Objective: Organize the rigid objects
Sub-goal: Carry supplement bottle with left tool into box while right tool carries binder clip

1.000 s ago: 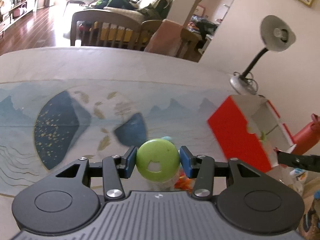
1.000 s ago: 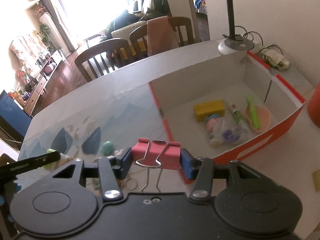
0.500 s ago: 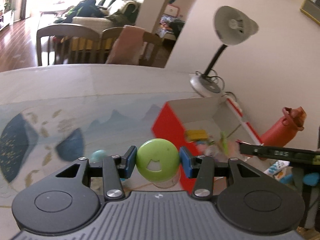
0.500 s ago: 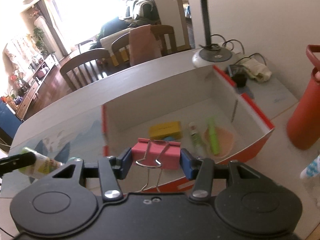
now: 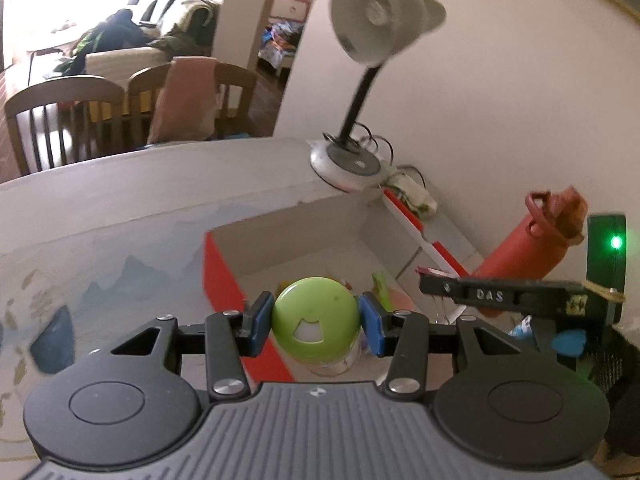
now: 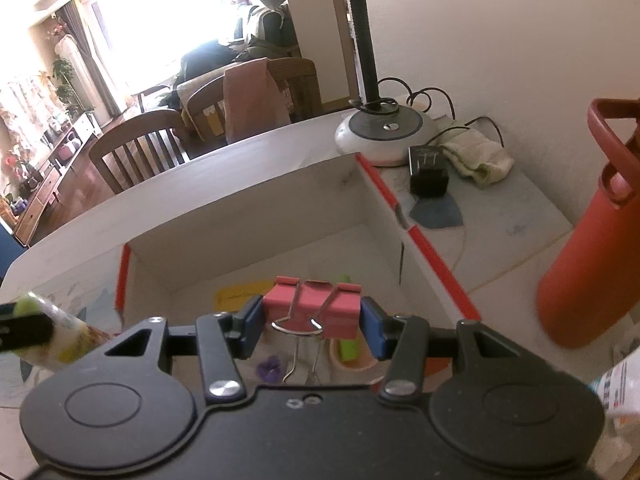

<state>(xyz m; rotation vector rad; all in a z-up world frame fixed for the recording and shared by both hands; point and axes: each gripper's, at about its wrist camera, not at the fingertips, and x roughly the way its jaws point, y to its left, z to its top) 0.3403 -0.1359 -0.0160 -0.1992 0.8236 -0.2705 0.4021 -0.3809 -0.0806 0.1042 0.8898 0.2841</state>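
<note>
1. One open cardboard box, red outside and white inside, sat on the bench near the lamp base. Inside it lay a yellow block, a green stick-like item on a pale pink round piece, and a small purple thing.
2. Left hand-held gripper was clamped on a small bottle with a green cap, held over the box's near red wall.
3. Right hand-held gripper pinched a pink binder clip above the box's interior, wire handles hanging toward the camera.
4. Only the right wrist view showed a black adapter and a crumpled cloth beyond the box.
5. Only the left wrist view showed the whole lamp shade; both showed a red flask beside the box.
</note>
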